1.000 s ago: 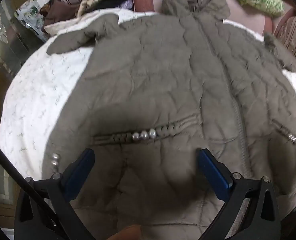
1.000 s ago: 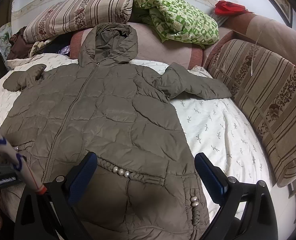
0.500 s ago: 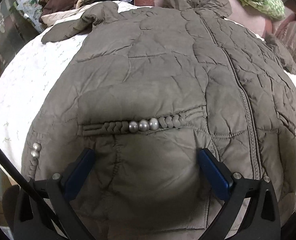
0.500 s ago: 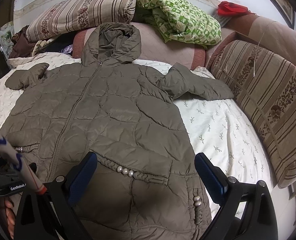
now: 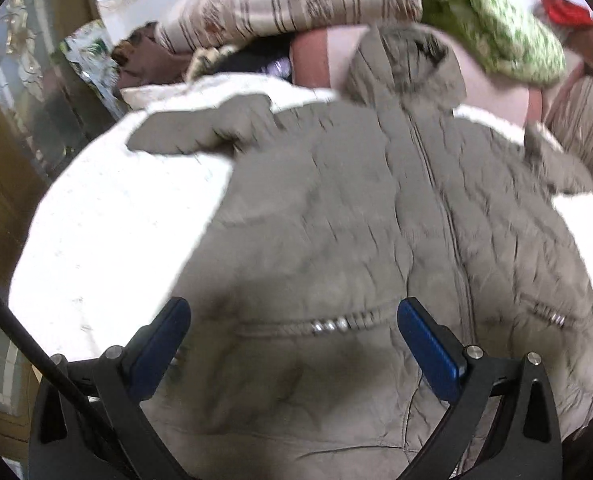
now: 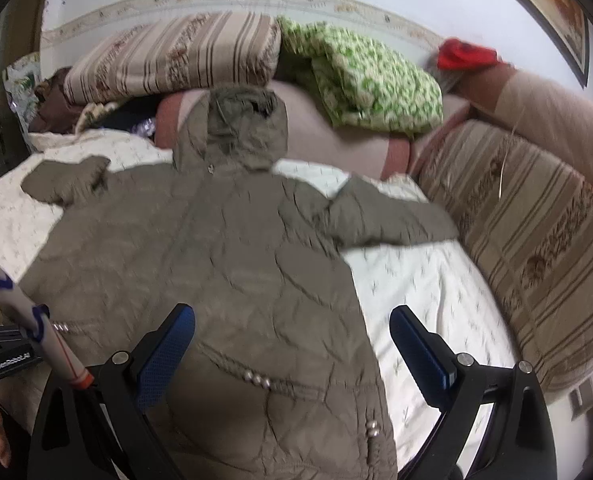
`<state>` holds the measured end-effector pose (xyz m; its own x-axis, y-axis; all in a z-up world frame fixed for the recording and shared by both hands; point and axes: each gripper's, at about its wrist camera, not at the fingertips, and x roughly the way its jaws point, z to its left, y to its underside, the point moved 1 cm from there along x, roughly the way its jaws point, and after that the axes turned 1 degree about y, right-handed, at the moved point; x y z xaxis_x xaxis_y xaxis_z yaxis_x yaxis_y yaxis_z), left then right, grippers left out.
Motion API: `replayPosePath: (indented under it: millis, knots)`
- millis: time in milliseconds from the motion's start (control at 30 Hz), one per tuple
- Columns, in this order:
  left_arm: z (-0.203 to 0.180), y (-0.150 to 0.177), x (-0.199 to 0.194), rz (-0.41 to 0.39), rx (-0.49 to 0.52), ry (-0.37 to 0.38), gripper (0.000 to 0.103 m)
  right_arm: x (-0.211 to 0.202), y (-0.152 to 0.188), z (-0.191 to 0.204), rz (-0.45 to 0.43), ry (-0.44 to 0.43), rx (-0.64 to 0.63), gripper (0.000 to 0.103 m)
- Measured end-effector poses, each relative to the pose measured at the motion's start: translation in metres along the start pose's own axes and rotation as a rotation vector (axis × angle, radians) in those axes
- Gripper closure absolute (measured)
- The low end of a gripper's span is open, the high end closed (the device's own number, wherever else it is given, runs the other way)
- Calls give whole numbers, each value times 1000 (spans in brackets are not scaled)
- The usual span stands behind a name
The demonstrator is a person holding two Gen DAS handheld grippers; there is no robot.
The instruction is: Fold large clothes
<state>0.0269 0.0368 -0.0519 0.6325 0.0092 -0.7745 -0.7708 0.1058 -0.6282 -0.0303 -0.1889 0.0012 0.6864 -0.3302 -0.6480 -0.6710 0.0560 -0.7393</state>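
Olive hooded puffer jacket (image 6: 224, 256) spread flat on white bedsheet (image 6: 424, 280), both grippers' jaws wide open, apparently above its near hem, left gripper (image 5: 294, 344), right gripper (image 6: 292, 344)

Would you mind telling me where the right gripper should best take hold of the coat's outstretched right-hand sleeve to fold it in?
Probably at the cuff end of the sleeve, coming from the striped cushion side. The sleeve lies flat on the white sheet, pointing away from the coat body, so its free edge is exposed there. The right gripper is open.
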Motion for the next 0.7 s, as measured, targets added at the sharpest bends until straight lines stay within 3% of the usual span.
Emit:
replayPosePath:
  millis: [167, 400, 700]
  knots:
    - [24, -20, -29, -46, -54, 16, 0, -15, -38, 11, -34, -42, -13, 3]
    - [49, -40, -52, -105, -43, -52, 0, -32, -95, 29, -78, -102, -5, 3]
    - [79, -48, -47, -128, -68, -72, 0, -12, -85, 68, -31, -160, -27, 3]
